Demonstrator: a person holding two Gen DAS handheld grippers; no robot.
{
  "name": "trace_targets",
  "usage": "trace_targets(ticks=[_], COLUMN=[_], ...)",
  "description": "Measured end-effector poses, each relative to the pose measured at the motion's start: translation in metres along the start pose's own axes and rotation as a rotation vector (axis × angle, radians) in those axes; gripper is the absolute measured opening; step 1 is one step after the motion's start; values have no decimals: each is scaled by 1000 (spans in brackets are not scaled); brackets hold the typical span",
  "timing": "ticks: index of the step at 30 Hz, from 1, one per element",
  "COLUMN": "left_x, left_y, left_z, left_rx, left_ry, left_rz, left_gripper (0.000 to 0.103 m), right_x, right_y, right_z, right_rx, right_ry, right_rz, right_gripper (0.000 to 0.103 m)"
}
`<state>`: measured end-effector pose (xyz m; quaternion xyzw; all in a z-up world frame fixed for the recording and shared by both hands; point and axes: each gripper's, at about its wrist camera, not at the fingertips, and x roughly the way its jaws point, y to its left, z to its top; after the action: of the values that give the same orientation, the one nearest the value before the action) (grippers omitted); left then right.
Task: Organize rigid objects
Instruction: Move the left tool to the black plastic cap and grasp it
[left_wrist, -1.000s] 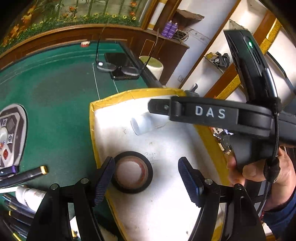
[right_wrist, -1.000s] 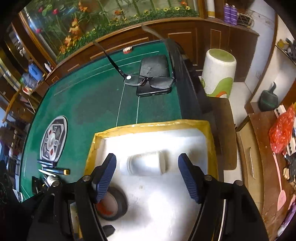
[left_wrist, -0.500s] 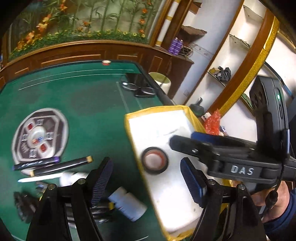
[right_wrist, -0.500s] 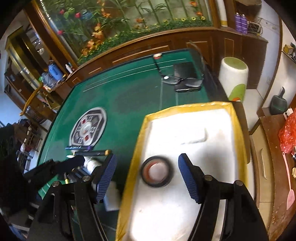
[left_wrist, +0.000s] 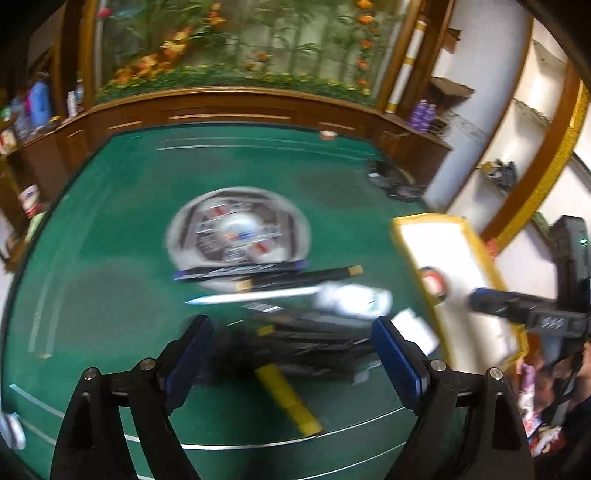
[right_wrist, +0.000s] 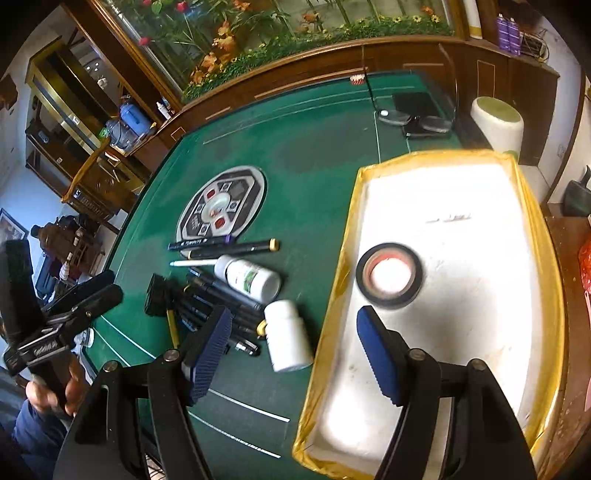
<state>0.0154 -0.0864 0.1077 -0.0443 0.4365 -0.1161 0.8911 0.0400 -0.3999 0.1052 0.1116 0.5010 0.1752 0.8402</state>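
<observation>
On the left of the green table (right_wrist: 314, 155), the left hand-held gripper (left_wrist: 291, 354) is seen with its jaws spread wide, nothing between the pads; they have just been opening further. Below it, blurred in the left wrist view, lies the heap of dark pens (right_wrist: 218, 299) with a yellow-handled tool (left_wrist: 288, 398) at about six o'clock of the heap, so the next pick is judged to be made here. For a clean grasp, one item should be singled out at the edge of the heap, the pads set across its short axis, and the jaws closed only once the view is steady; a pen taken from the middle is likely to drag its neighbours. Two white bottles are laid on their sides just beside the pens: the labelled bottle (right_wrist: 251, 277) at three o'clock of the heap, and the plain bottle (right_wrist: 286, 336) at about four o'clock, close to the tray's left wall. They are round and may roll if nudged. The right hand-held gripper (right_wrist: 291, 350) is held partly open and empty, straddling that wall. On the right, the yellow-rimmed white tray (right_wrist: 343, 258) holds a single roll of black tape (right_wrist: 389, 275), lying flat at about nine o'clock of the tray floor; the rest of the floor is bare.
</observation>
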Motion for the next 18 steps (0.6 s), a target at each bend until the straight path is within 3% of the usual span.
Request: trace_targets(ticks=[2,6,12,15,18], left_x=[2,13,46,62,72], left_y=[20,38,45,44,54], left_z=[-8,-15,-20,-25,-26], left_rx=[4,30,96,148,125], left_ry=[14,44,137,167,178], left_rz=[62,103,67,103,90], left_gripper=[91,91,92,92,92], right_x=[2,5,5,3,-1], right_y=[3,10,23,24,23], right_z=[-4,-11,-17,-19,-22], right_rx=[10,10,-10,-6,1], right_ry=[9,18,27,27,23], right_rz=[1,-1,-16,-27,-40], right_gripper=[70,70,70,70,70])
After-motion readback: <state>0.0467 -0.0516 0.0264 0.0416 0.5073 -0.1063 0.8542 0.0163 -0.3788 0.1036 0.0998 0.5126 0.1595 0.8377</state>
